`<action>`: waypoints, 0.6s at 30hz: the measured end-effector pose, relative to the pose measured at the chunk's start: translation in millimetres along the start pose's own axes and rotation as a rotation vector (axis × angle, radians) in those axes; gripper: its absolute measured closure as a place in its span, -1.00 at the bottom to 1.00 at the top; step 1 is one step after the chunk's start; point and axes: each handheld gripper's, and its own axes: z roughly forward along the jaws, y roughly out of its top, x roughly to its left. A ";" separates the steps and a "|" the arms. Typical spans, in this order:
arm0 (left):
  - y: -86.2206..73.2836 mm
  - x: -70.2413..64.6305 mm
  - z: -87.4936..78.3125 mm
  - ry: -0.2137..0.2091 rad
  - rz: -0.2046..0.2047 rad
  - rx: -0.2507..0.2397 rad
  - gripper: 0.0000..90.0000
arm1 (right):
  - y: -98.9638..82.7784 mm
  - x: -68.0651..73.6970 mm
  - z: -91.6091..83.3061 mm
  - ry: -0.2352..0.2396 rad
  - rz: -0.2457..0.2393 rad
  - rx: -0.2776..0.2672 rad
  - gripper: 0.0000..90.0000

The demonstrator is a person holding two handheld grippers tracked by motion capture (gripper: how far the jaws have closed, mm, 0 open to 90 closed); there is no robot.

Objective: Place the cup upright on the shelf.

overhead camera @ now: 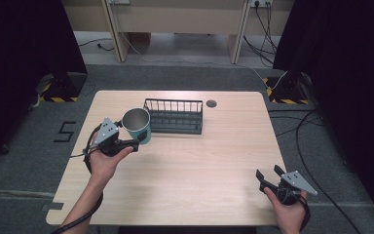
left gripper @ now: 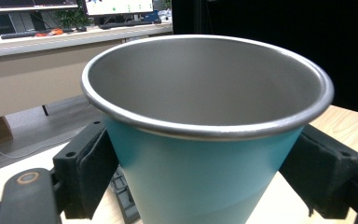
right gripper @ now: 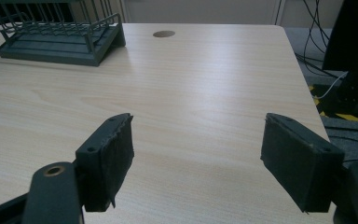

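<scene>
Teal outside and bare steel within, the cup (overhead camera: 138, 126) is clamped in the left gripper (overhead camera: 135, 142), held just left of the wire rack (overhead camera: 174, 116). Well right of the rack, the right gripper (overhead camera: 269, 174) gapes empty over the surface (overhead camera: 199, 165).

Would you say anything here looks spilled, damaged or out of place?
Nothing stands out. The left gripper holds the teal cup, which looks empty, beside the rack. The right gripper is open over bare table.
</scene>
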 end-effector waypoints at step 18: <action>8.4 0.3 18.7 -0.011 0.001 -0.002 -0.65 | -0.1 -0.2 1.2 0.001 0.003 0.000 -0.42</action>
